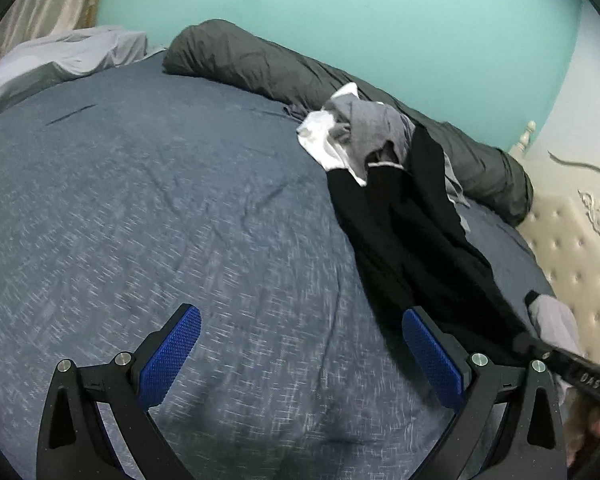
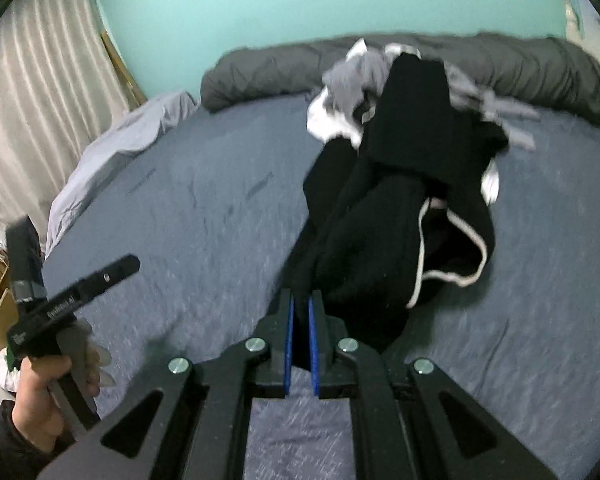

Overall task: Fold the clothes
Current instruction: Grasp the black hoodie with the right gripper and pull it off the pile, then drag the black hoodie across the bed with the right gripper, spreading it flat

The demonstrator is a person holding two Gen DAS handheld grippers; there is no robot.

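Right gripper (image 2: 300,312): clamped on black garment (image 2: 400,184)
Left gripper (image 1: 302,320): jaws wide, holding nothing, over bed (image 1: 160,200)
Pile (image 1: 352,132): grey, white clothes, blurred, perhaps shirts

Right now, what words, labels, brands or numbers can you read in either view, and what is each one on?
"DAS": white letters on the black body of the right gripper, cut off at the edge of the left wrist view.
White print along the left gripper body in the right wrist view: too blurred to read.
Nothing on the clothes.
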